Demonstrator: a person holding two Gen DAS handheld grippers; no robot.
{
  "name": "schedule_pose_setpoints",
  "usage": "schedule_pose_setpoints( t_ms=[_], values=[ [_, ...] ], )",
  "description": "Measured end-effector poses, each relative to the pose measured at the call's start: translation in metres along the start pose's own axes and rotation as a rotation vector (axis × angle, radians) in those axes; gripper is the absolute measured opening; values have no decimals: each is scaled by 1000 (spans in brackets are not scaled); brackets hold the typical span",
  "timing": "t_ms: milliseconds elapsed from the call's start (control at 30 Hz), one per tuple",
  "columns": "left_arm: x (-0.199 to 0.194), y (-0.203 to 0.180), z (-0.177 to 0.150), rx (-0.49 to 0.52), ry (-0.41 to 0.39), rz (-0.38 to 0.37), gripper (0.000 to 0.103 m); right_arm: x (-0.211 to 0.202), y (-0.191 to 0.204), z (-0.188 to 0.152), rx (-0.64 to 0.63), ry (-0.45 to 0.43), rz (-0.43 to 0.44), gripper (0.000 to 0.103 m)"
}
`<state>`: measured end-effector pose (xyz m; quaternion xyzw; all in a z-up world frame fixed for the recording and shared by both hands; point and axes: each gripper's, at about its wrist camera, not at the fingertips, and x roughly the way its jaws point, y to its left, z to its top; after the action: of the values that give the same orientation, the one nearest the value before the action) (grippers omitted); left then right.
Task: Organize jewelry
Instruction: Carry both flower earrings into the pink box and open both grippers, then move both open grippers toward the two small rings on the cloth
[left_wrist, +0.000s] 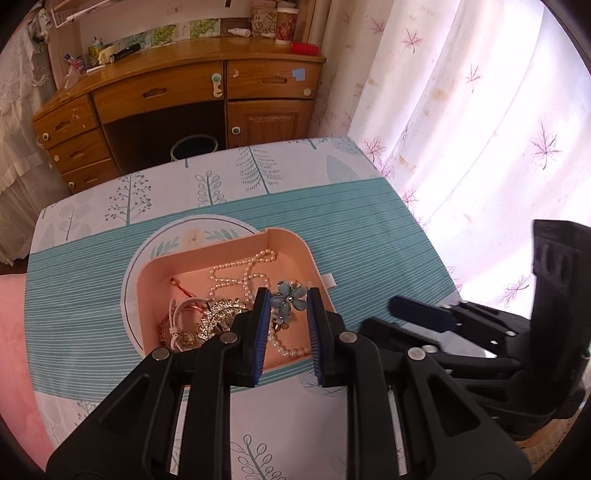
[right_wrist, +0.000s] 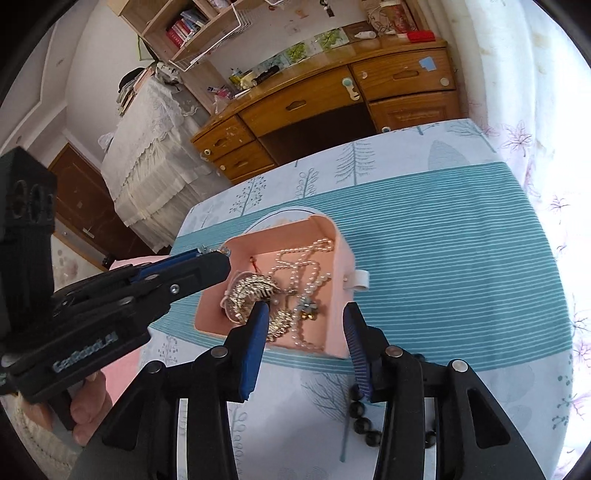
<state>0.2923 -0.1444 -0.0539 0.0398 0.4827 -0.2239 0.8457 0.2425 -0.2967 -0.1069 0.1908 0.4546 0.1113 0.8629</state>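
Pink box (left_wrist: 295, 242) on the surface (left_wrist: 369, 229); left tongs (left_wrist: 287, 293) pinch a blue flower brooch (left_wrist: 290, 300), right tongs (right_wrist: 306, 308) gape, empty

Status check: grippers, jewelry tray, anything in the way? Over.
Left gripper shut on blue flower brooch over pink tray. Right gripper open, empty, at tray's near edge. Pearls already in tray. Black bead string on cloth beneath right gripper.
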Motion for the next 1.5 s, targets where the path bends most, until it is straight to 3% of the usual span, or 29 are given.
schedule_pose_setpoints(
  t_ms=[233, 300, 367, 567, 733, 1133, 1500],
  values=[
    [28, -9, -11, 57, 88, 45, 19, -36, -33, -23, 42, -40, -49, 42],
    [32, -9, -17, 63, 111, 51, 30, -48, -44, -34, 58, -50, -63, 42],
    [33, -6, -22, 53, 127, 37, 55, -59, -52, -44, 65, -59, -79, 42],
    [14, -4, -37, 27, 103, 51, 56, -88, -66, -75, 76, -65, -101, 42],
    [-20, -15, -53, 52, 36, 61, 56, -112, -64, -103, 62, -79, -103, 42],
    [-84, -55, -133, 65, -110, -3, 56, -139, -36, -168, -18, -49, -102, 42],
    [-81, -83, -210, 105, -79, 6, 56, -138, -36, -208, -67, 7, -119, 42]
  ],
)
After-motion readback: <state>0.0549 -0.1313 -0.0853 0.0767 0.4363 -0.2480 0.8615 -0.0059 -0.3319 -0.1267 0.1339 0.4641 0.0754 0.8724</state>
